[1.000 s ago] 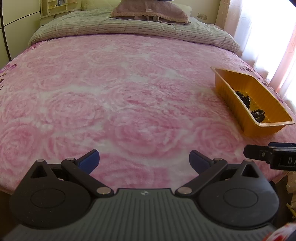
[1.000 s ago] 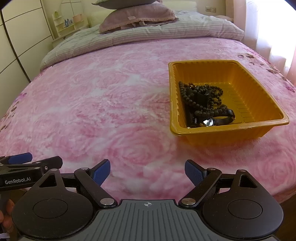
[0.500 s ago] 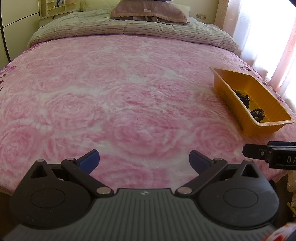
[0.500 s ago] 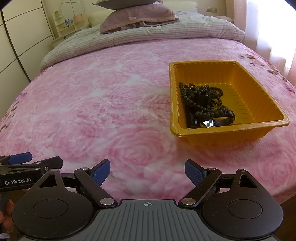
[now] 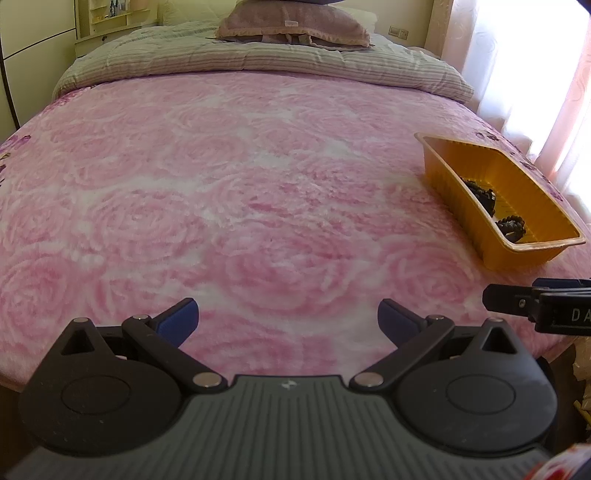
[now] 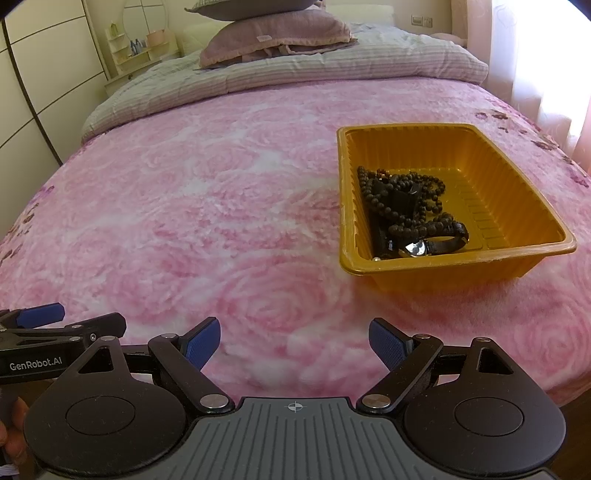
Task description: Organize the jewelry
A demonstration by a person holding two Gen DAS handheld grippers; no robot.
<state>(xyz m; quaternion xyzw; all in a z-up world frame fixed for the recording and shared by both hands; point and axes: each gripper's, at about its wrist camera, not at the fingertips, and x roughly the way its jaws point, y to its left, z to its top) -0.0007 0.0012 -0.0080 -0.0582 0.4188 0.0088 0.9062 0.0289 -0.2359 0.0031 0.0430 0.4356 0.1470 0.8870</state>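
An orange plastic tray (image 6: 517,184) sits on the pink rose-patterned bed cover, toward the right side of the bed. Inside it lie dark beaded strands (image 6: 402,195) tangled together and a black-strapped wristwatch (image 6: 424,246). In the left wrist view the same tray (image 5: 454,188) is at the right, seen end-on, with the beads (image 5: 480,192) partly hidden by its wall. My left gripper (image 5: 288,321) is open over bare cover at the near edge of the bed, holding nothing. My right gripper (image 6: 295,341) is open too, empty, short of the tray and to its left.
Folded striped bedding (image 5: 258,62) and mauve pillows (image 5: 291,26) lie at the head of the bed. A bright curtained window (image 5: 535,74) runs along the right. Pale wardrobe doors (image 6: 40,96) and a small shelf (image 6: 136,48) stand on the left. Pink cover (image 6: 184,206) spreads left of the tray.
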